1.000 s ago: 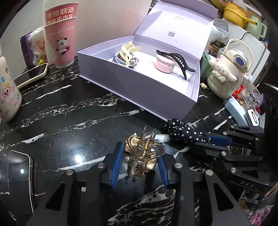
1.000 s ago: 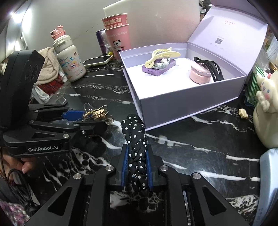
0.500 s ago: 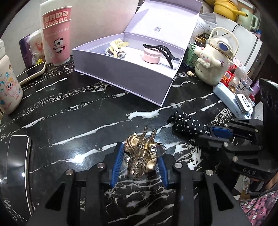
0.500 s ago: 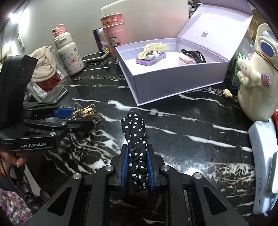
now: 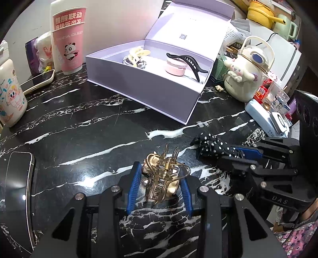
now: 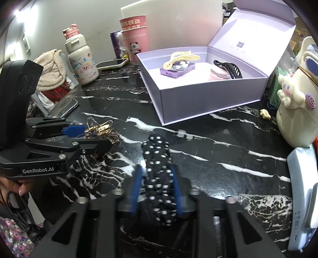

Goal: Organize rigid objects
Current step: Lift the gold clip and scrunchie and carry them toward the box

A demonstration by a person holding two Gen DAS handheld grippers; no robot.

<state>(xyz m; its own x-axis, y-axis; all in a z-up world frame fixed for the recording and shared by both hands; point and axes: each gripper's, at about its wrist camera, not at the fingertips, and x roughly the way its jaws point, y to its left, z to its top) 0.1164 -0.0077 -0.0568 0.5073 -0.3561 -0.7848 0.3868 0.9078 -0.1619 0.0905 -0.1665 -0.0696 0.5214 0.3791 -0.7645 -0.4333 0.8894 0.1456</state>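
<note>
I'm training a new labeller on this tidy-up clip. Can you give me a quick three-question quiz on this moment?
1. True or false: the left claw is shut on the gold hair clip.
2. What does the right claw hold: A a pink jar, B a polka-dot fabric piece, C a phone?
3. Fill in: the black hair clip lies inside the open ____ box.

Key: 1 true; 2 B; 3 lilac.

Black marble tabletop (image 5: 83,127) veined in white, glossy under overhead light. Behind it a plain pale wall (image 6: 49,29) — bright glare, perhaps a lamp, at upper left (image 6: 16,12).
</note>
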